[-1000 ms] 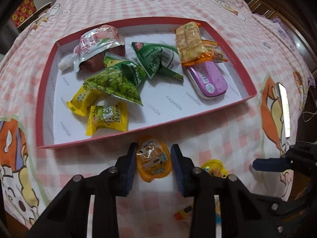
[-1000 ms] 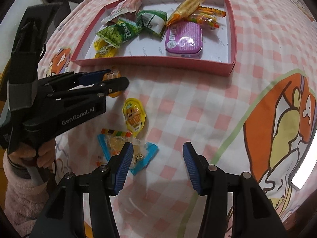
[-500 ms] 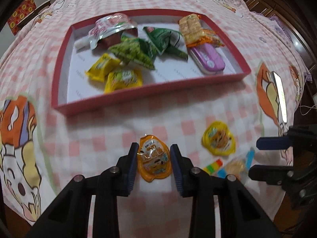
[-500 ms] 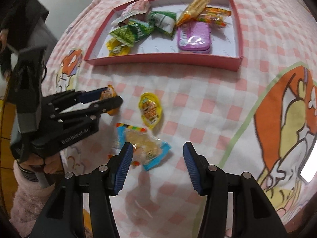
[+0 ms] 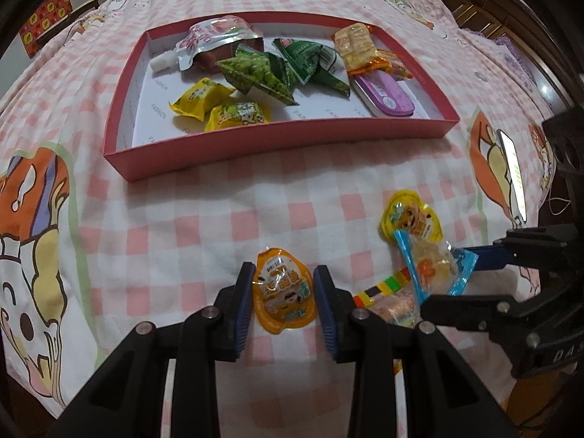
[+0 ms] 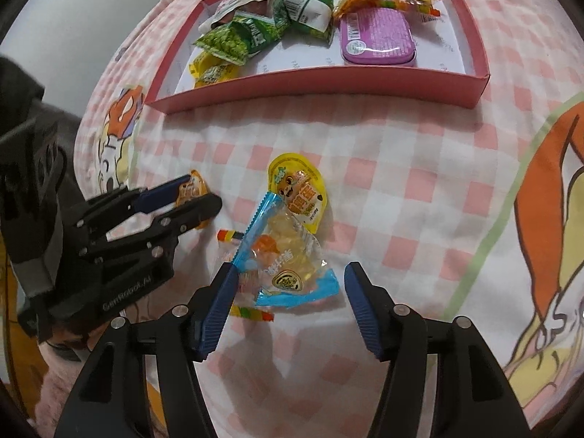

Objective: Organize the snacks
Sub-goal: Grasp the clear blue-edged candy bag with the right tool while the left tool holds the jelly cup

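My left gripper (image 5: pixel 284 301) is shut on an orange jelly cup (image 5: pixel 283 294), held low over the checked cloth in front of the red tray (image 5: pixel 277 142). In the right wrist view the left gripper (image 6: pixel 193 200) shows at the left with the orange cup (image 6: pixel 191 189) between its fingers. My right gripper (image 6: pixel 290 306) is open, its fingers on either side of a clear packet with blue edges (image 6: pixel 292 266). That packet partly covers a yellow jelly cup (image 6: pixel 297 189) and a rainbow candy strip (image 6: pixel 252 312).
The red tray (image 6: pixel 328 80) holds a purple tin (image 6: pixel 377 38), green packets (image 6: pixel 233 40), yellow packets (image 5: pixel 219 107), a foil pouch (image 5: pixel 211 42) and an orange cracker pack (image 5: pixel 356 45). The cloth's near edge drops off close behind both grippers. A person's pink sleeve (image 6: pixel 62 390) is at lower left.
The left gripper has drawn back from the tray with the orange cup still in it. The right gripper has moved left, so the blue-edged packet now lies between its open fingers.
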